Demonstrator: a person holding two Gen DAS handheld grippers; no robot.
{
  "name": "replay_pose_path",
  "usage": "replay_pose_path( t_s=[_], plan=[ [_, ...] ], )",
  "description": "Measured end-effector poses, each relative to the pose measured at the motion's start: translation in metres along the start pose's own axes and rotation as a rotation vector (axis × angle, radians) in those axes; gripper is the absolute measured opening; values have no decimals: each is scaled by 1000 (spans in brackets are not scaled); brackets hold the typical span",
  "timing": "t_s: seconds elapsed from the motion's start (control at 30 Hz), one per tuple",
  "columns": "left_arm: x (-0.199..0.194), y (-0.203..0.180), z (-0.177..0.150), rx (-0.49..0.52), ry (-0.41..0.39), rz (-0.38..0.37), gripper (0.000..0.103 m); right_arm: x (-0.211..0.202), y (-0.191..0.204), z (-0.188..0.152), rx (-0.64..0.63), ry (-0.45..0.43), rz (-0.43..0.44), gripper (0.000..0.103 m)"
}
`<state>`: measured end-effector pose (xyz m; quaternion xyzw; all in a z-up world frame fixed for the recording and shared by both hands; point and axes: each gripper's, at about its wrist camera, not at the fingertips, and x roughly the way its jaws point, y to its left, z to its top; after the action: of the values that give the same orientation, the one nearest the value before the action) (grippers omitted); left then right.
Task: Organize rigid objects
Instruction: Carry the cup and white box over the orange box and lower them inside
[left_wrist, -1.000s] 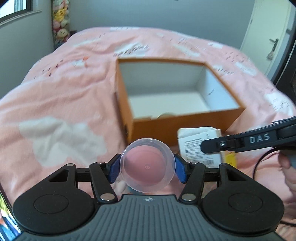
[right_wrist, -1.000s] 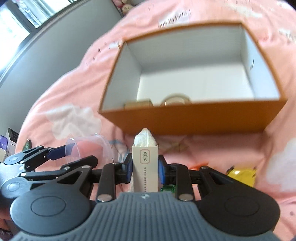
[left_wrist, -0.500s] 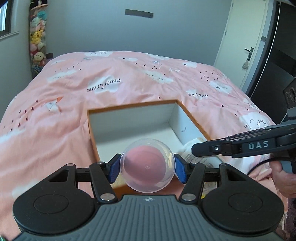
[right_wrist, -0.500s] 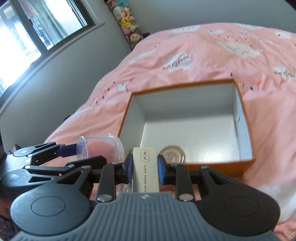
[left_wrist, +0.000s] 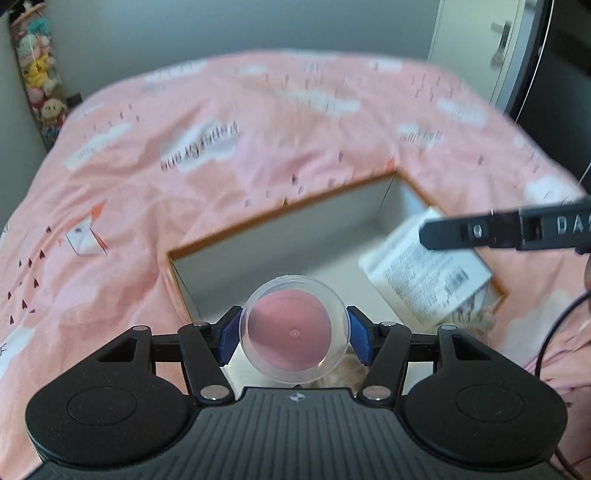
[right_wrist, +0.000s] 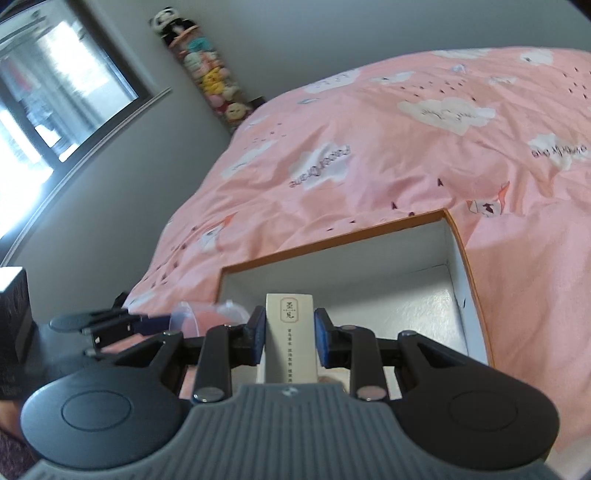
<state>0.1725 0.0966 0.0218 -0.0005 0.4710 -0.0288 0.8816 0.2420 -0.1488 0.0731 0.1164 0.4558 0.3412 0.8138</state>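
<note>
Pinching a clear round plastic container with a pink inside (left_wrist: 294, 334), the left gripper (left_wrist: 294, 336) has its blue pads pressed on the container's two sides, jaws spread wide around it. It hangs over the near left corner of the orange cardboard box with white inner walls (left_wrist: 280, 212), which sits on the pink cloud-print bedcover (left_wrist: 184, 122). The right gripper (right_wrist: 289, 336) clamps a slim white carton with printed text (right_wrist: 290, 332) between nearly closed jaws, and the carton hangs over the same box's near edge.

I judge the main risk to be a clash. Both loads hover close together over one box, so lowering them at once could knock the carton against the container or a gripper finger. The round, smooth container could also roll or twist out of its two-point hold. Releasing too near the rim could tip either item onto the soft, uneven bedcover. Dropping from this height might bounce the container back out.
</note>
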Motion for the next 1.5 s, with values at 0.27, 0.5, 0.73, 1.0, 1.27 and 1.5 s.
replay_pose_path(
  t_s=[0.27, 0.5, 0.73, 1.0, 1.27, 1.5],
  plan=[
    [66, -19, 10, 137, 236, 132, 68, 75, -28, 0, 74, 73, -36, 26],
    [105, -21, 6, 218, 395, 187, 69, 113, -42, -1, 110, 99, -60, 26],
    [119, -20, 2, 260, 431, 227, 69, 133, -38, -3, 86, 129, -51, 27],
    [114, -22, 4, 285, 402, 217, 76, 142, -41, -6, 99, 144, -67, 27],
    [56, -3, 19, 135, 163, 129, 72, 146, -41, -7, 115, 151, -61, 27],
    [17, 34, 16, -83, -20, 219, 70, 157, -23, -6, 63, 175, -24, 27]
  ],
)
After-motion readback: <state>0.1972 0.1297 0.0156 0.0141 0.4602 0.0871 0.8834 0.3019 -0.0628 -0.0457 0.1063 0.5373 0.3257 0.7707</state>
